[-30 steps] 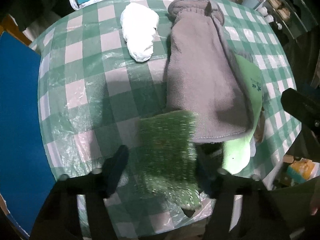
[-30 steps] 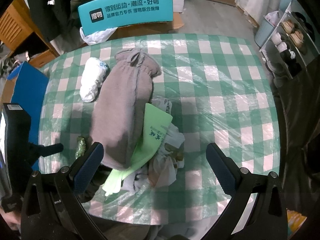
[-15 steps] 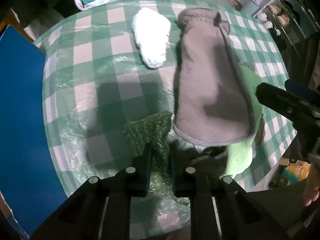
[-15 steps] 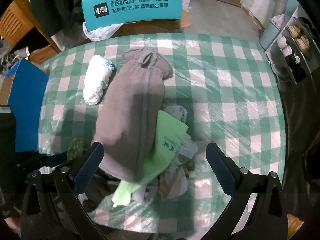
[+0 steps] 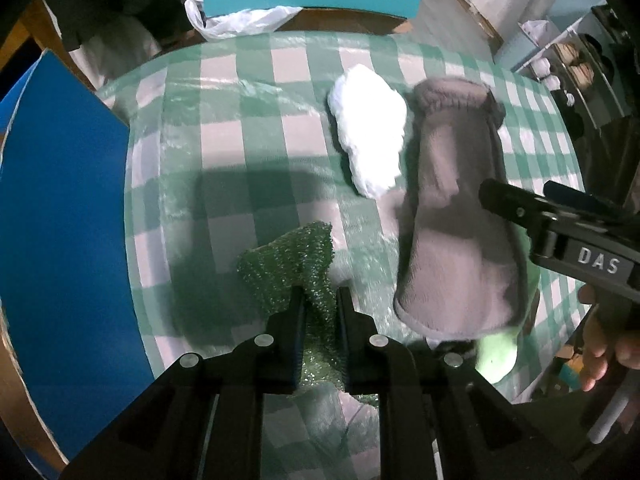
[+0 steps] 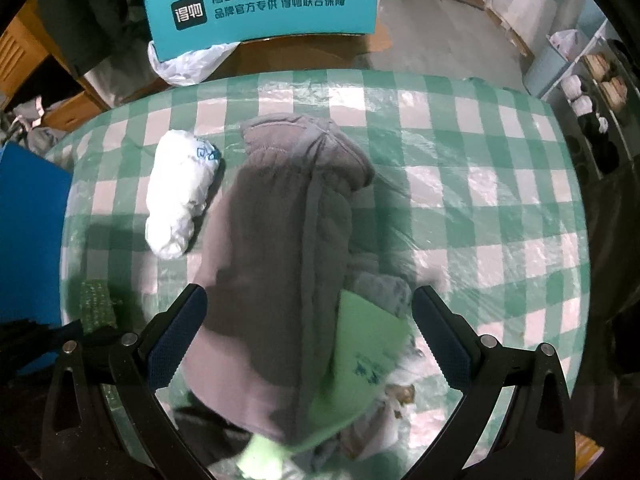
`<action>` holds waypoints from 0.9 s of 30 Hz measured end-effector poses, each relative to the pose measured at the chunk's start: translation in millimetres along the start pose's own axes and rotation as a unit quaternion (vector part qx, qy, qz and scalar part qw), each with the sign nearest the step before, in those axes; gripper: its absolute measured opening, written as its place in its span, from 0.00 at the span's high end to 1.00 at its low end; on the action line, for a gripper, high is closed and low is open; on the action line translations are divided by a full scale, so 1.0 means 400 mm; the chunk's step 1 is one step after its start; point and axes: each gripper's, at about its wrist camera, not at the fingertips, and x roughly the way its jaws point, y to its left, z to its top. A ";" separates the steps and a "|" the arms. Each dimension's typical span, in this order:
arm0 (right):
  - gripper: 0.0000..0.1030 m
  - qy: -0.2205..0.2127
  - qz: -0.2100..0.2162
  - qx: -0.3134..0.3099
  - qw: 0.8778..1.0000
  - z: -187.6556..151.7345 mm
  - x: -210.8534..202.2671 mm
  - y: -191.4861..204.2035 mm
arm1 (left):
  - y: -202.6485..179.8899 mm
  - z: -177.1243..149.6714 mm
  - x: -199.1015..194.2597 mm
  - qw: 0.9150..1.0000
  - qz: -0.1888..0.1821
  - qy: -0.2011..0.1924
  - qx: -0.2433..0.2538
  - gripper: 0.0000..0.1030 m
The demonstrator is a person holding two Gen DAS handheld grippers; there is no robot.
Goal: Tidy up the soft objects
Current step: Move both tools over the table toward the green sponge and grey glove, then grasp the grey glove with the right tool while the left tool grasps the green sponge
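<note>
On checked tablecloth (image 5: 256,128): my left gripper (image 5: 320,312) pinches green scouring cloth (image 5: 296,256); right gripper (image 6: 308,332) spread over grey garment (image 6: 276,264). Risk: thin grip slipping.

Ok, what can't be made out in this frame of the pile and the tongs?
- Items under the grey cloth: covered in both views; only a green sheet and scraps poke out.
- Near end of the pile: blurred in the right wrist view.
- Green mesh, lower part: hidden behind the left tongs shut on it.
- Right tongs: open; whether they touch the cloth is unclear.
</note>
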 end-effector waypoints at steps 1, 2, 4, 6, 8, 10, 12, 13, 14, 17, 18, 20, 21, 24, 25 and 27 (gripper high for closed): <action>0.02 0.000 0.001 0.002 1.000 0.004 0.005 0.002 | -0.002 0.004 0.000 1.000 0.001 -0.002 0.000 0.86; 0.02 0.000 0.002 0.005 1.000 0.010 0.010 0.003 | -0.007 0.011 0.002 1.000 0.001 -0.003 0.000 0.86; 0.02 0.002 0.004 0.009 1.000 0.020 0.018 0.006 | -0.002 0.019 0.000 1.000 0.001 -0.007 -0.001 0.86; 0.02 0.006 0.005 0.012 1.000 0.028 0.028 0.009 | -0.001 0.029 0.004 1.000 0.000 -0.008 -0.003 0.86; 0.02 0.010 0.004 0.010 1.000 0.032 0.036 0.014 | 0.004 0.036 0.005 1.000 -0.002 -0.008 -0.008 0.86; 0.02 0.013 0.001 0.008 1.000 0.036 0.045 0.020 | 0.013 0.040 0.005 1.000 -0.004 -0.008 -0.012 0.86; 0.02 0.017 -0.003 0.005 1.000 0.039 0.055 0.027 | 0.005 0.048 0.011 1.000 -0.005 -0.008 -0.013 0.86; 0.02 0.019 -0.006 0.003 1.000 0.040 0.059 0.028 | 0.007 0.048 0.011 1.000 -0.005 -0.008 -0.013 0.86; 0.02 0.022 -0.012 0.001 1.000 0.041 0.065 0.031 | 0.003 0.049 0.014 1.000 -0.005 -0.007 -0.013 0.86; 0.02 0.025 -0.020 -0.004 0.999 0.048 0.079 0.040 | 0.001 0.050 0.016 1.000 -0.006 -0.007 -0.012 0.86; 0.05 0.025 -0.020 -0.006 0.999 0.049 0.082 0.044 | 0.002 0.051 0.016 1.000 -0.005 -0.008 -0.012 0.86; 0.13 0.024 -0.021 -0.011 0.999 0.049 0.083 0.049 | 0.004 0.051 0.015 1.000 -0.005 -0.008 -0.013 0.86; 0.21 0.026 -0.017 -0.016 0.999 0.049 0.085 0.053 | 0.002 0.051 0.016 1.000 -0.005 -0.008 -0.014 0.86; 0.29 0.029 -0.013 -0.027 0.999 0.045 0.085 0.061 | 0.000 0.049 0.015 1.000 -0.003 -0.009 -0.012 0.86; 0.38 0.027 -0.013 -0.030 0.999 0.045 0.084 0.063 | -0.002 0.049 0.014 1.000 -0.003 -0.009 -0.011 0.86; 0.53 0.026 -0.006 -0.034 0.999 0.043 0.076 0.065 | -0.005 0.049 0.012 1.000 -0.002 -0.011 -0.009 0.86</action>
